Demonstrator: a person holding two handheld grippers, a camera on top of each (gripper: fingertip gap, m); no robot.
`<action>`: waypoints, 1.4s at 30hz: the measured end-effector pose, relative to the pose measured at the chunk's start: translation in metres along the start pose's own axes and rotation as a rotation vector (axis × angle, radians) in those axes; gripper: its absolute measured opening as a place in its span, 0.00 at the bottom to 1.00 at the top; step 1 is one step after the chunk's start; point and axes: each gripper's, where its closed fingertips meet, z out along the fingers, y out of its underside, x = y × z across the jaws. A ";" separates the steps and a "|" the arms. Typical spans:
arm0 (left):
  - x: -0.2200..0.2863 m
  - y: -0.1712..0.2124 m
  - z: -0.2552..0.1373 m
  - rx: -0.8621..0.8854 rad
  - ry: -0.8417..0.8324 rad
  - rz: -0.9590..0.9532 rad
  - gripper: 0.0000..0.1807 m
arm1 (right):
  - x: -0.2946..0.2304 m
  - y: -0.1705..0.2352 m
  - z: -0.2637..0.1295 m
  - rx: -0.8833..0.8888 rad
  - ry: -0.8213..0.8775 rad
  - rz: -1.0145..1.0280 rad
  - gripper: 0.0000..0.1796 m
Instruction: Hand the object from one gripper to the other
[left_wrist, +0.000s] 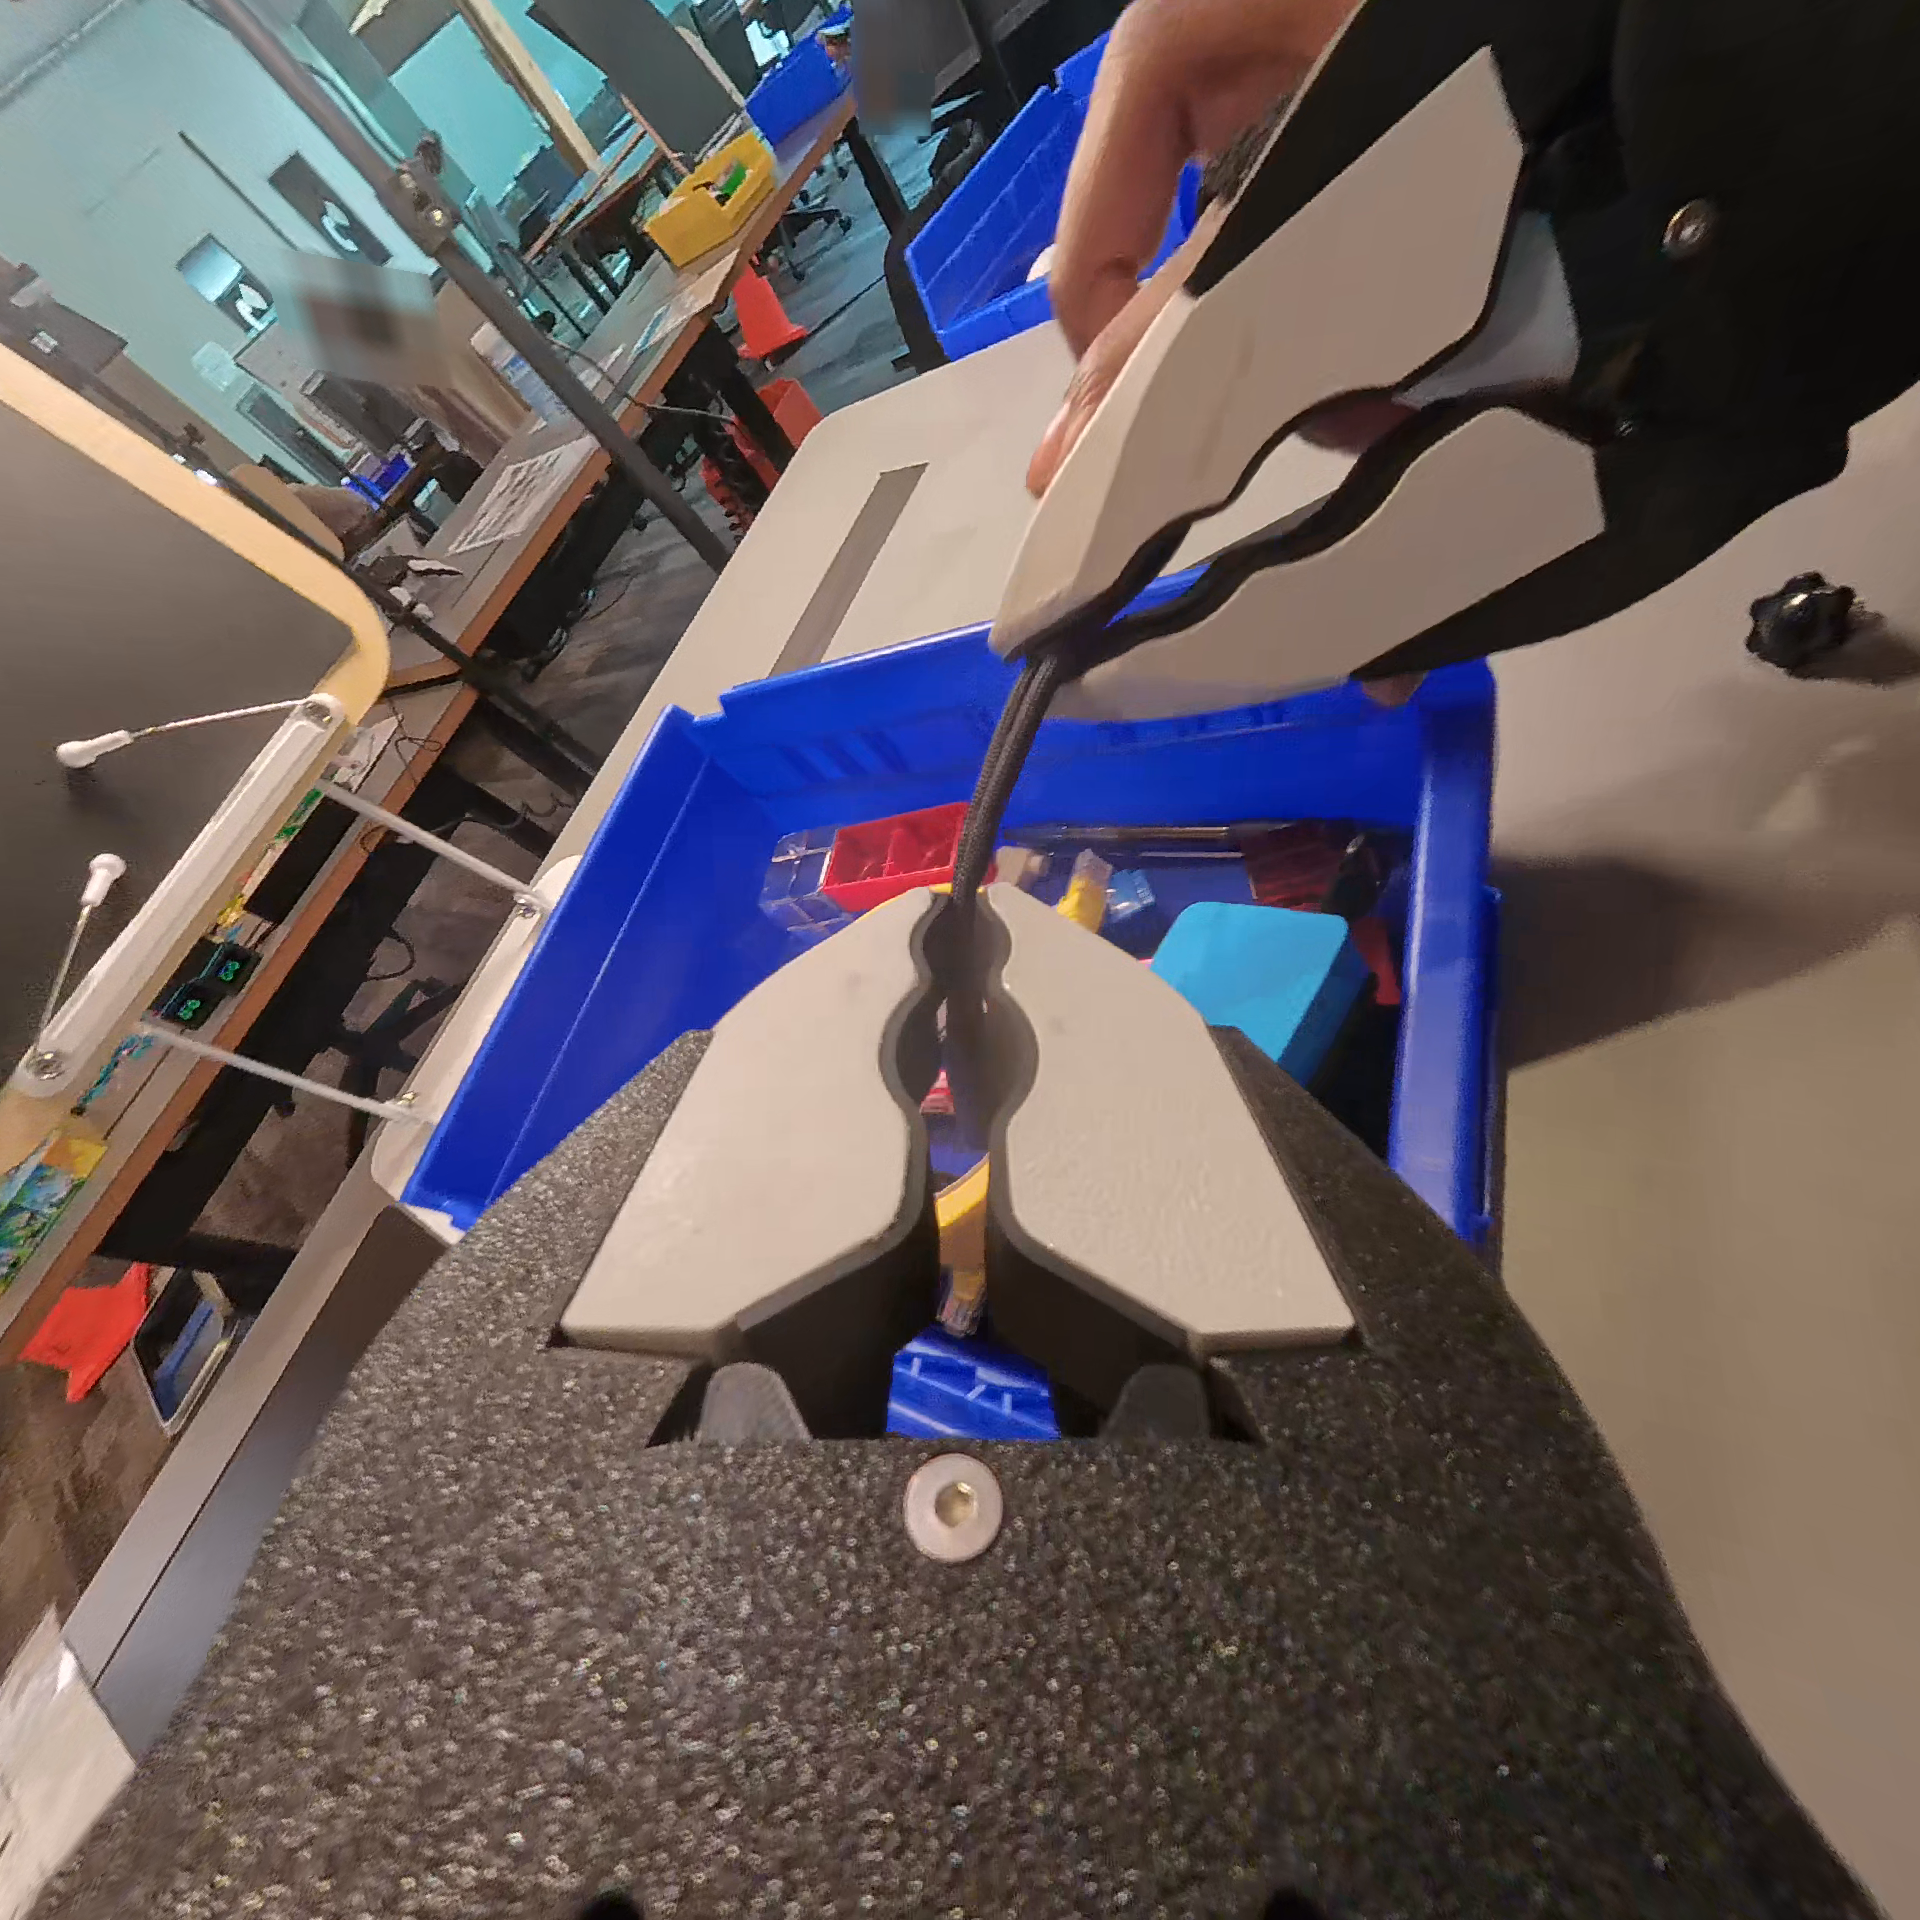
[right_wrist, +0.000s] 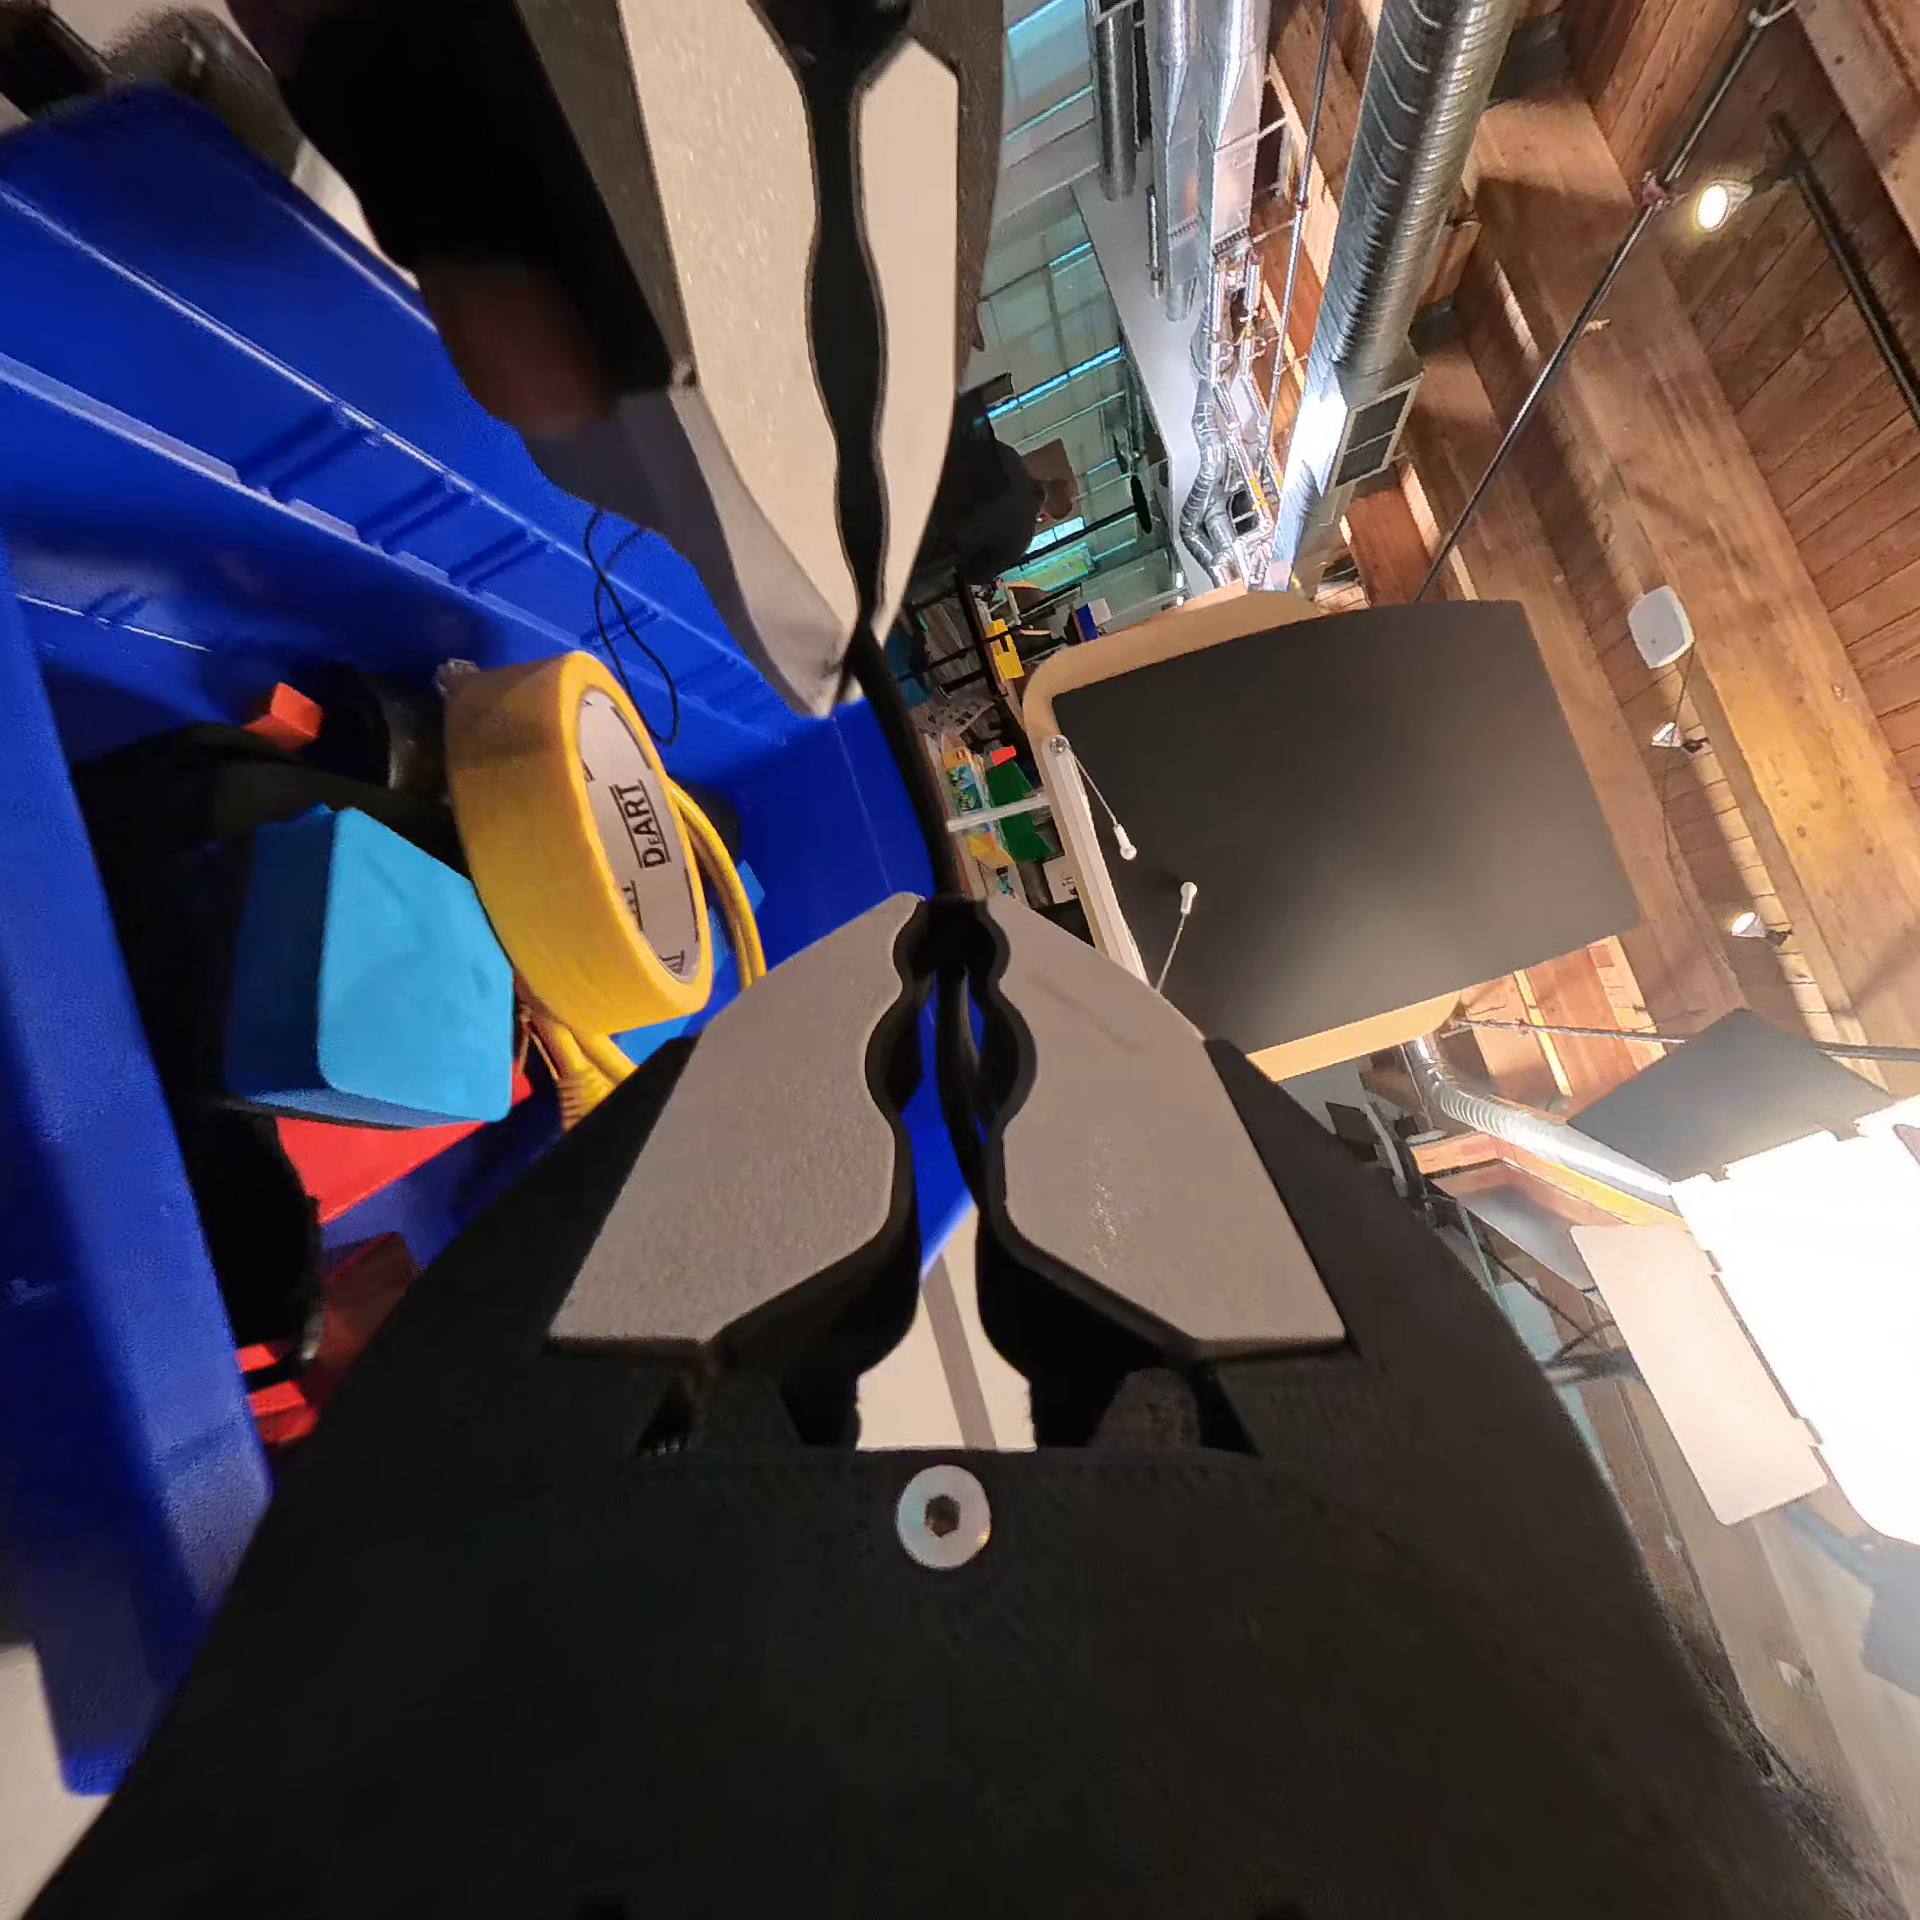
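Observation:
A black braided cable (left_wrist: 997, 769) is stretched between both grippers above a blue bin (left_wrist: 623, 935). My left gripper (left_wrist: 961, 904) is shut on its lower part. My right gripper (left_wrist: 1039, 649), held by a hand (left_wrist: 1122, 208), comes in from the upper right and is shut on the cable's upper part. In the right wrist view, my right gripper (right_wrist: 951, 914) is shut on the cable (right_wrist: 904, 748), which runs up to the left gripper (right_wrist: 857, 655), also closed on it. The cable's ends are hidden.
The blue bin (right_wrist: 208, 416) on a grey table (left_wrist: 1714, 1247) holds a yellow tape roll (right_wrist: 540, 831), a light blue block (left_wrist: 1257, 977), a red box (left_wrist: 894, 847) and a yellow cable (right_wrist: 727, 862). A black knob (left_wrist: 1797, 618) lies on the table. Desks stand to the left.

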 end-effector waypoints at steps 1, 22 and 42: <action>-0.003 0.001 -0.002 0.005 -0.004 -0.011 0.02 | 0.003 0.003 -0.001 -0.003 0.007 0.001 0.03; -0.010 0.004 -0.006 0.059 0.053 -0.132 0.02 | 0.021 0.029 -0.009 -0.022 0.022 0.090 0.03; -0.009 0.009 -0.003 0.073 0.107 -0.227 0.01 | 0.027 0.042 -0.014 -0.012 -0.042 0.256 0.02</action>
